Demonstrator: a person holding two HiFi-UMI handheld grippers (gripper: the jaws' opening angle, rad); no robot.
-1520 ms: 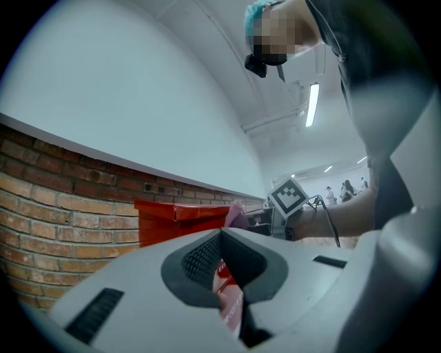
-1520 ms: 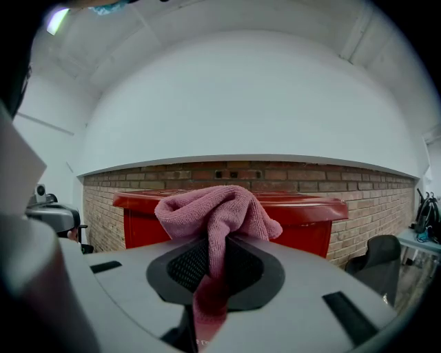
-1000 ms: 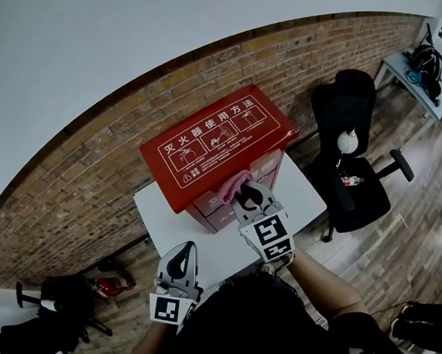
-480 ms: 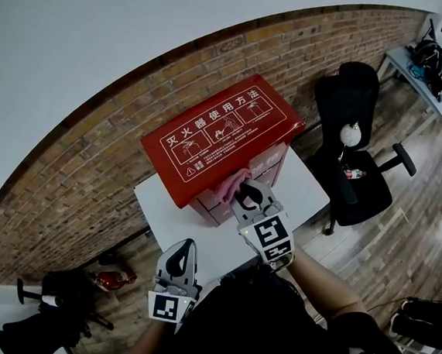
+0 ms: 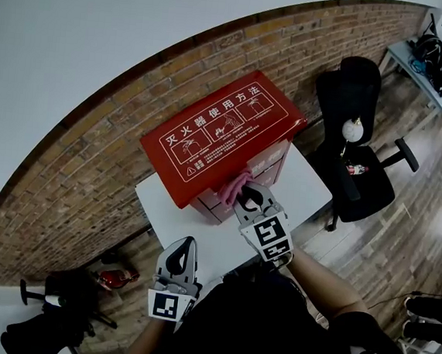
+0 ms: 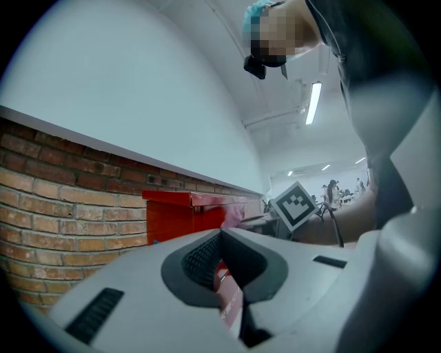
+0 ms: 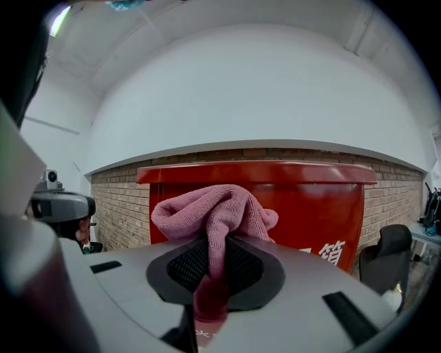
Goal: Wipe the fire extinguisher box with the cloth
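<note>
On a white table (image 5: 199,244) pushed against a brick wall (image 5: 73,174), a red fire extinguisher box (image 5: 224,130) stands with white instruction diagrams and Chinese lettering across its sloping lid. A person standing at the table's near edge holds a two-jaw gripper in each hand. The right gripper (image 5: 249,195) is clamped on a bunched pink cloth (image 5: 234,186), its jaws pinching a fold while the rest of the fabric billows out in front of them; seen from the head view, the cloth sits against the box's front face, just beneath the overhanging edge of the lid. From the right gripper view, the cloth (image 7: 215,210) fills the middle of the scene with the red front of the box (image 7: 310,207) right behind it. The left gripper (image 5: 182,248) hangs low at the table's near edge, well apart from the box, its jaws drawn together with nothing between them. A black office chair (image 5: 356,158) stands on the wooden floor to the right of the table.
</note>
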